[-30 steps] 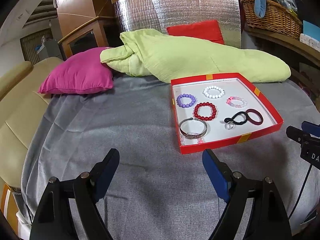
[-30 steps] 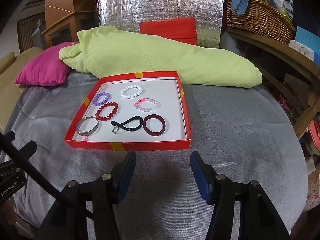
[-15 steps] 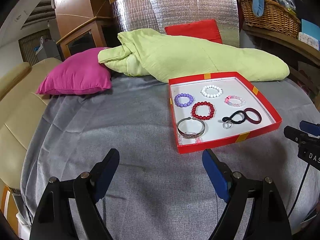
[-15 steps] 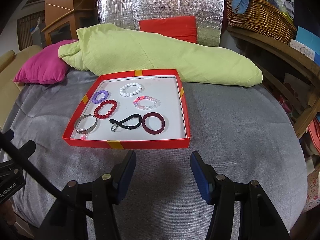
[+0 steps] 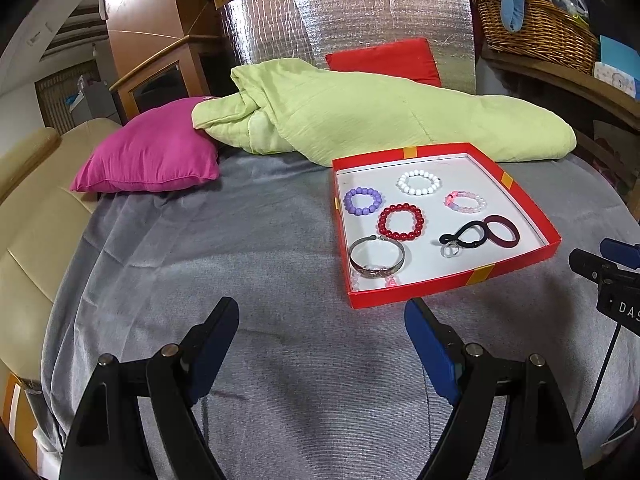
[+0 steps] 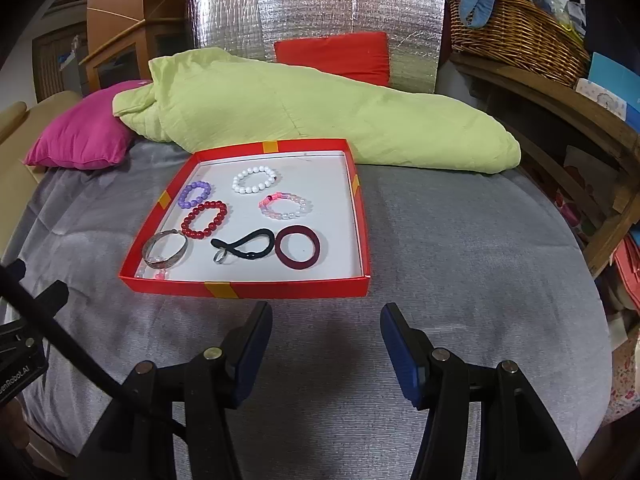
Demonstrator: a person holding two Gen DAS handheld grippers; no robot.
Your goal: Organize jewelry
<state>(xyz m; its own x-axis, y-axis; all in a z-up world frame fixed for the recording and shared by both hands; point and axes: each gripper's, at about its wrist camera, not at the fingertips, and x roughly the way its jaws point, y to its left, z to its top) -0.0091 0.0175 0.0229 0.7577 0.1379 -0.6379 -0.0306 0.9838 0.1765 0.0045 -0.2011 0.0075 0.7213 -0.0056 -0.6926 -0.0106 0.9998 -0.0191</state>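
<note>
Both tools hung over the grey cloth (image 6: 460,248) with their blue-padded fingers spread wide and nothing between them. Seen through its own camera, the left tool (image 5: 322,334) sat short of the near left corner of the red tray (image 5: 404,297), and the tip of the right tool showed at the right edge of that view. From the right wrist, the right tool (image 6: 326,338) faced the tray's near wall (image 6: 280,289), just in front of it and not touching.

All the jewelry lay inside the tray on its white floor. At the back rested a white bead bracelet (image 6: 255,179), with a purple bead bracelet (image 6: 195,195) to its left. A red bead bracelet (image 6: 204,219) lay nearer, just beside the purple one. To the right of it was a pink and clear bead bracelet (image 6: 284,206). In the front row, a silver cuff bangle (image 6: 165,249) stood at the left, close against the red beads; whether they touched I could not tell. A black hair tie (image 6: 244,245) with a small metal ring at its left end lay in the middle, and a dark maroon band (image 6: 297,247) sat just right of it. Something small and pink showed under the bangle at the near wall, too hidden to name.

Behind the tray sprawled a light green quilt (image 6: 304,116), and a magenta pillow (image 6: 78,134) lay to the left of it.
</note>
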